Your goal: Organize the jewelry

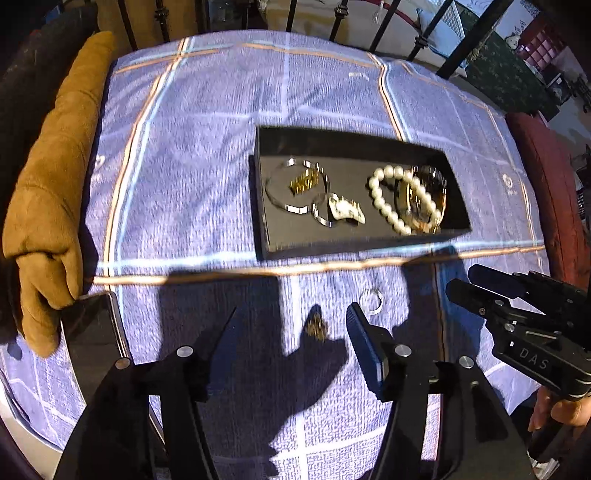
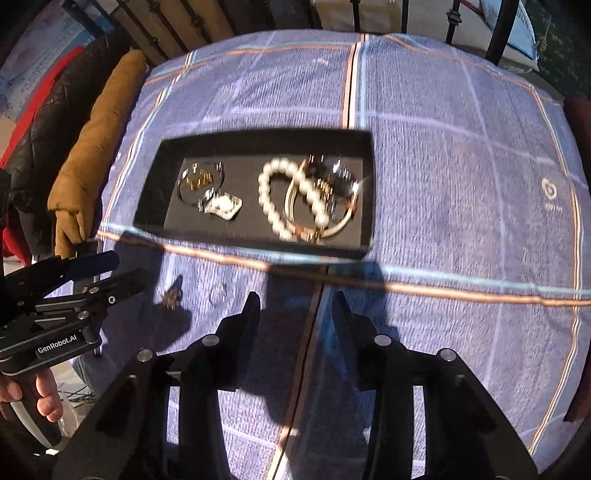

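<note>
A black tray [image 1: 332,142] [image 2: 258,142] lies on the blue plaid cloth. It holds a pearl bracelet [image 1: 384,201] [image 2: 269,206], silver bangles [image 1: 280,199] [image 2: 184,195], a gold piece [image 1: 303,181], a white piece [image 1: 345,212] [image 2: 223,206] and gold bangles [image 1: 424,195] [image 2: 332,206]. On the cloth in front lie a silver ring [image 1: 370,301] [image 2: 217,294] and a small gold earring [image 1: 316,328] [image 2: 171,295]. My left gripper [image 1: 291,325] is open above the earring. My right gripper [image 2: 293,306] is open and empty, right of the ring.
A brown cushion [image 1: 55,177] [image 2: 96,147] lies along the left edge. A dark phone [image 1: 92,332] lies at the near left. A dark red cushion [image 1: 550,192] is at the right edge. Metal railings [image 1: 424,33] stand behind the table.
</note>
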`<state>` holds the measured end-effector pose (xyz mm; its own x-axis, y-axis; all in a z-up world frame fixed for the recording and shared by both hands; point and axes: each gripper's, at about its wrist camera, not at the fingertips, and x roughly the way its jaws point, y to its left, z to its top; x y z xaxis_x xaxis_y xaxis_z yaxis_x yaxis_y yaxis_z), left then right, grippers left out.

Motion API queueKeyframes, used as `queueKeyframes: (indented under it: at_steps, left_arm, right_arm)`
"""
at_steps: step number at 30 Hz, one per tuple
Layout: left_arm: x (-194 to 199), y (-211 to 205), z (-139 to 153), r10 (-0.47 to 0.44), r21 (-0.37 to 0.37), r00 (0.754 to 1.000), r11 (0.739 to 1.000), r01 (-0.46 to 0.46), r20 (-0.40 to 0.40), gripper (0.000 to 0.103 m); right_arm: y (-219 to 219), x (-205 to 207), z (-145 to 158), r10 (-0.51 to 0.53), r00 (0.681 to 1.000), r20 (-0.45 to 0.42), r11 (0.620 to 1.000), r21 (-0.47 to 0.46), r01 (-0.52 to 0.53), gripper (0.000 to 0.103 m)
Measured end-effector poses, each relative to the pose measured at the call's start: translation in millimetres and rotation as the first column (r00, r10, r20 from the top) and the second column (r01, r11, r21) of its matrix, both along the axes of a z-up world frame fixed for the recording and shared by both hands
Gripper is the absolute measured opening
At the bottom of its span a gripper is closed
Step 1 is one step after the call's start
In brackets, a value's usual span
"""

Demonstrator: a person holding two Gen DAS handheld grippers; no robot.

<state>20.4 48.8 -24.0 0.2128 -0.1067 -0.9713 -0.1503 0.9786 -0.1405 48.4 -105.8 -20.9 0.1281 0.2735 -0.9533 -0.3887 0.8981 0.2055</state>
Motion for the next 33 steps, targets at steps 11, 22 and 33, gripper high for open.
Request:
queueKeyframes:
  at_steps: [11, 22, 33]
  left_arm:
    - [-11.7, -8.6, -27.3, 0.018, -0.01, 0.998, 1.0, -0.019, -0.055, 0.059]
    - [3.8, -31.5, -33.2, -0.023, 0.037, 0.999, 0.999, 0.024, -0.039, 0.044]
    - [-3.3, -24.2, -31.6, -0.024, 0.012, 0.999, 1.0, 0.024, -0.028, 0.006]
  right_arm:
    - [-0.2, -26.9, -26.8, 0.015, 0.998, -0.06, 0.995, -0.094, -0.02, 0.079]
    - [-2.5, -25.9, -24.0, 0.014, 0.999, -0.044, 0.996, -0.091, -0.018, 0.079]
    - [7.2, -25.9, -28.8, 0.035, 0.999, -0.031, 0.995, -0.097, -0.038, 0.079]
